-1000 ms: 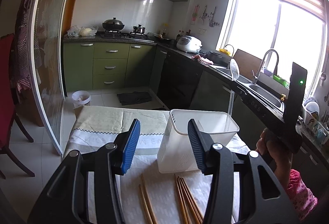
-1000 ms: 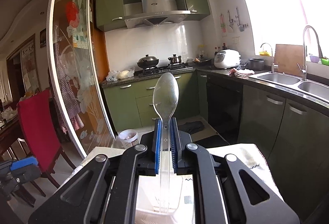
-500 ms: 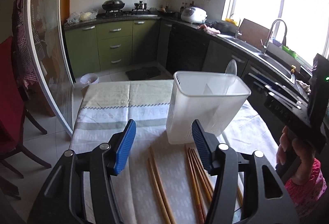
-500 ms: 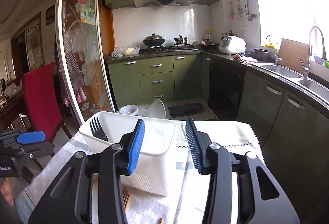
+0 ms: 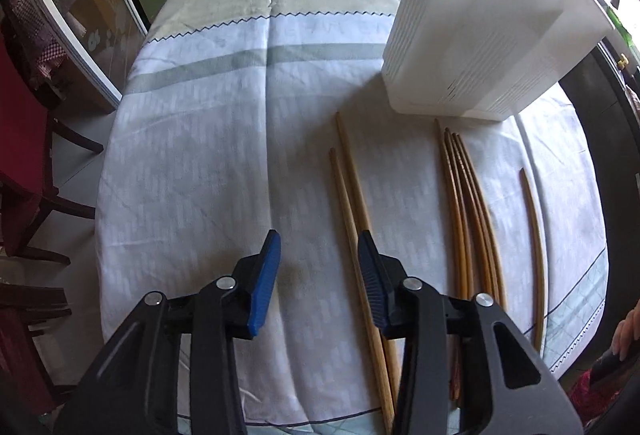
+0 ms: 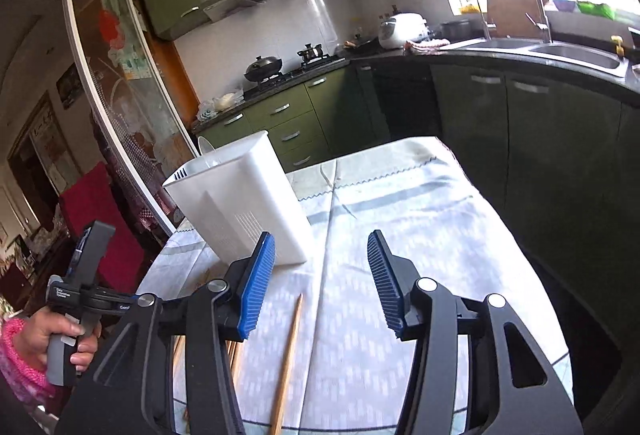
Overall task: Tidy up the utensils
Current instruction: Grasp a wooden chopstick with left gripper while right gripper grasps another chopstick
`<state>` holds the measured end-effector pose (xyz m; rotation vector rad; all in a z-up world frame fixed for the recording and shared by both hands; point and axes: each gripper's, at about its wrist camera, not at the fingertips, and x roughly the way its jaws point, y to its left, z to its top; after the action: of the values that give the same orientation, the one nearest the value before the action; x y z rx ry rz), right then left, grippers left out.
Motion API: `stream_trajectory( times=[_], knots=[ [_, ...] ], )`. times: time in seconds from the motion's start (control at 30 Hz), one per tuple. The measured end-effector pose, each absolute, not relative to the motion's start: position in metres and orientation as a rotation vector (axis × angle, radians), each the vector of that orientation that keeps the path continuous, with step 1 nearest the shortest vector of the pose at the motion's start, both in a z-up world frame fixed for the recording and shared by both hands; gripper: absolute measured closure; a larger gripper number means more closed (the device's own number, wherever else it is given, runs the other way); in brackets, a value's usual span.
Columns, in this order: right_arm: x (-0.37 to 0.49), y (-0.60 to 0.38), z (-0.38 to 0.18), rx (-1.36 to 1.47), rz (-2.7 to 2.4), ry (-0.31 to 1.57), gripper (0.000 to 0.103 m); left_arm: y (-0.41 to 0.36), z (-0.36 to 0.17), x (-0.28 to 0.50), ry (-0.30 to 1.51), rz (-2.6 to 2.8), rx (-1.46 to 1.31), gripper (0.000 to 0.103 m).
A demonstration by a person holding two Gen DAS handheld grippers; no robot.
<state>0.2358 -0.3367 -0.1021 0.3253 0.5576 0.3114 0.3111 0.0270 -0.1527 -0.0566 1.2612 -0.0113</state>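
Utensil holder (image 5: 476, 35) rim cut off at top edge; interior hidden. Chopstick pair (image 5: 356, 219) near ends hidden behind left gripper (image 5: 318, 259) finger. Spoon (image 6: 205, 148) mostly hidden inside holder.

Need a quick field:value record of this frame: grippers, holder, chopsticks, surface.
left hand-held gripper: open, empty, low over the cloth beside the left chopstick pair
right hand-held gripper: open, empty
utensil holder: white plastic, upright on the table; spoon bowl shows above its rim
chopsticks, left pair: flat on the cloth
chopsticks, middle bundle: flat, close together
single chopstick: flat, apart at the right
tablecloth: white, grey stripe
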Motion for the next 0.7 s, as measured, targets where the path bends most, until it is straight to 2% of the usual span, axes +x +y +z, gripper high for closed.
stream_trajectory(
  times=[0.37,0.5,0.57,0.67,0.7],
  knots=[
    [0.231,-0.360,-0.115,0.408,0.313,0.635,0.054,0.015,-0.161,0.314,1.305,-0.003,-0.027,0.068],
    [0.236,-0.343,-0.113,0.348,0.336,0.702,0.054,0.015,-0.165,0.315,1.316,-0.002,-0.023,0.073],
    [0.238,-0.325,-0.113,0.275,0.364,0.749,0.053,0.013,-0.165,0.314,1.311,0.002,-0.014,0.076],
    [0.246,-0.296,-0.115,0.174,0.411,0.819,0.053,0.012,-0.165,0.314,1.306,-0.001,-0.014,0.087],
    [0.251,-0.288,-0.117,0.151,0.428,0.852,0.053,0.011,-0.165,0.314,1.306,-0.006,-0.017,0.094]
  ],
)
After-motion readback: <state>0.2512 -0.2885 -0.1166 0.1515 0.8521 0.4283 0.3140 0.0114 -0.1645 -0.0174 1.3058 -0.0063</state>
